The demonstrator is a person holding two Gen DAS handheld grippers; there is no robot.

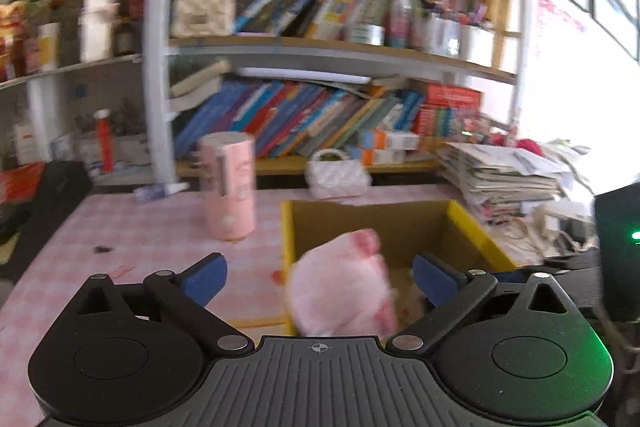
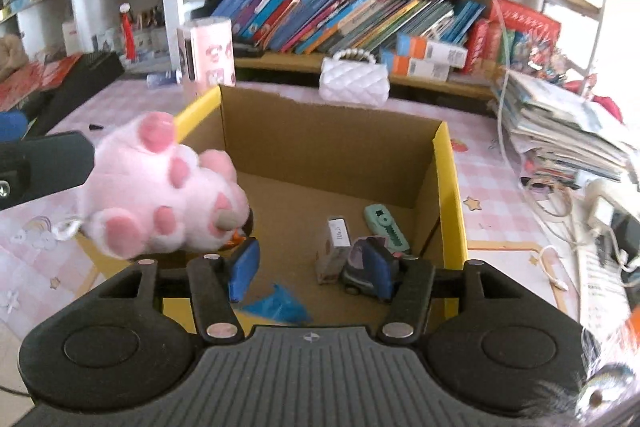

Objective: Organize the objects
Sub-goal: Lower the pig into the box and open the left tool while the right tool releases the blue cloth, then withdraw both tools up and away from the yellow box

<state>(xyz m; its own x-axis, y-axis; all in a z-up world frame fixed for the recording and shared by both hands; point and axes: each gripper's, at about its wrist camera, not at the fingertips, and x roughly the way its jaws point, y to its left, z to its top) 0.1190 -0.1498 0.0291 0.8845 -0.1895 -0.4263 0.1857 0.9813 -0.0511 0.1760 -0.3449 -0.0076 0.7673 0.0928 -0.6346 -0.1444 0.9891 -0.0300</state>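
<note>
A pink plush paw (image 1: 340, 291) shows blurred between the wide-apart blue pads of my left gripper (image 1: 320, 277); neither pad touches it. It sits over the left wall of an open cardboard box (image 1: 476, 231) with yellow flaps. From the right wrist, the plush paw (image 2: 160, 187) hangs at the box's (image 2: 448, 187) left rim, beside a black finger of the left gripper (image 2: 48, 163). My right gripper (image 2: 311, 271) is over the box's near side, open, with nothing between its pads. In the box lie a mint utility knife (image 2: 386, 227), a small white packet (image 2: 340, 233) and a toy car (image 2: 358, 273).
A pink cylinder (image 1: 230, 187) stands on the pink checked tablecloth left of the box. A white quilted handbag (image 2: 354, 81) sits behind the box. A stack of papers (image 2: 560, 131) and cables lie to the right. Crowded bookshelves (image 1: 320, 115) fill the back.
</note>
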